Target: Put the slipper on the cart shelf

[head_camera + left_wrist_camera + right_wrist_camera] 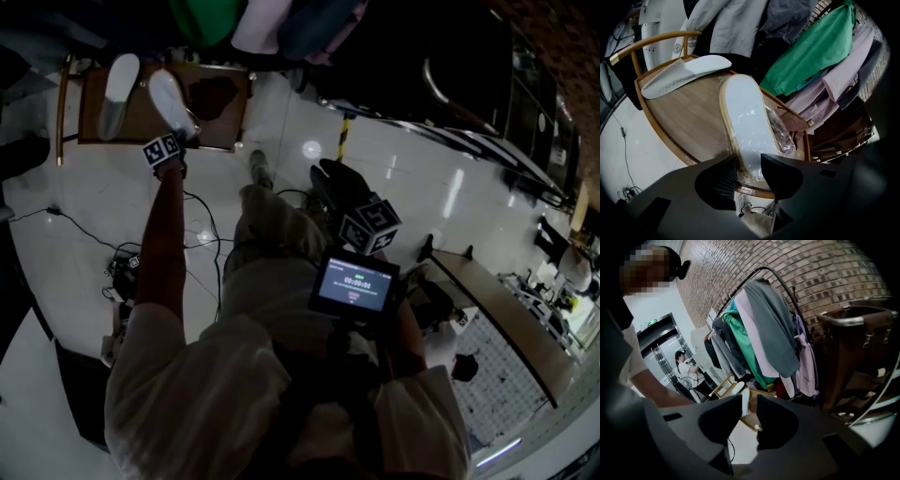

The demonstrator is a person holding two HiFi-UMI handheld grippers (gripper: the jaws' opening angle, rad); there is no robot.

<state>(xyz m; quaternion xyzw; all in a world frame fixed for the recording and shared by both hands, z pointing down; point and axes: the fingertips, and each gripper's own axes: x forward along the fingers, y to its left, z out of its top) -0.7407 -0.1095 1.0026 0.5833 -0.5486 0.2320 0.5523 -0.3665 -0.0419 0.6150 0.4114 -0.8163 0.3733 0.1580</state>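
A white slipper (169,98) (745,122) with a tan rim lies sole-up in clear plastic on the wooden cart shelf (220,98) (689,117). My left gripper (178,131) (749,164) reaches to its near end. Its jaws stand wide apart on either side of the heel, and I see no pad pressing on it. A second slipper (119,89) (679,72), grey-white, lies at the shelf's far side. My right gripper (333,178) (750,411) hangs back near my body, pointing at the cart from a distance. Its jaws are close together with nothing between them.
Clothes (820,47) (764,329) hang on a rack right behind the shelf. A curved wooden rail (651,42) edges the cart. Cables (127,267) lie on the glossy floor to my left. A brown trolley (853,348) stands at right, and a person (686,371) stands far behind.
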